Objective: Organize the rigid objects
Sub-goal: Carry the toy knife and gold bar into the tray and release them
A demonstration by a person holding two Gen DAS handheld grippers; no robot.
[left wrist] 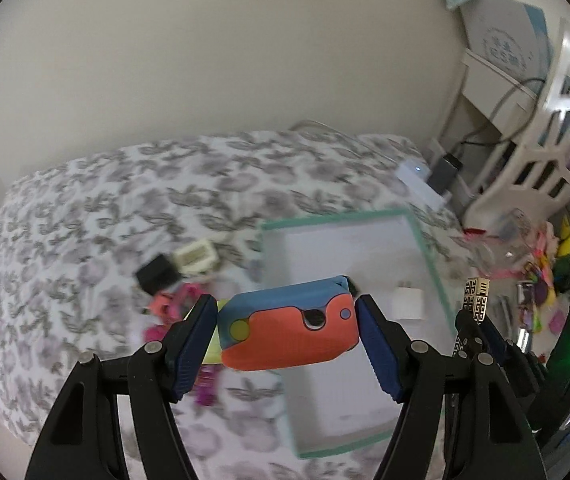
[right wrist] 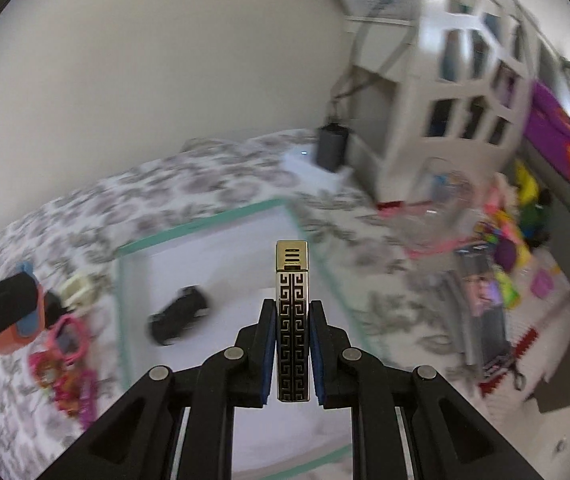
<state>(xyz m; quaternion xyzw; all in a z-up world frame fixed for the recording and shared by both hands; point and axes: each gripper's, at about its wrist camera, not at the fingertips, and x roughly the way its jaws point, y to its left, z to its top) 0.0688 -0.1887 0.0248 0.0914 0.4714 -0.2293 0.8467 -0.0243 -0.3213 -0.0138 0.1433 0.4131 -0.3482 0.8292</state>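
I see a plain off-white wall [left wrist: 205, 60] behind a bed with a grey floral-print cover [left wrist: 85, 208]. To the right stands white lattice-cut furniture [right wrist: 465, 92], cables hanging beside it. Purple fabric [right wrist: 557, 128] lies further right. Lighting is soft and even.

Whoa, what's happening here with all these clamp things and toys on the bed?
A person is tidying small items using two handheld grippers. The left gripper is clamped on an orange and blue block, held above the bedspread. The right gripper grips a gold patterned lighter upright over a white tray with a green rim, where a black item already lies.
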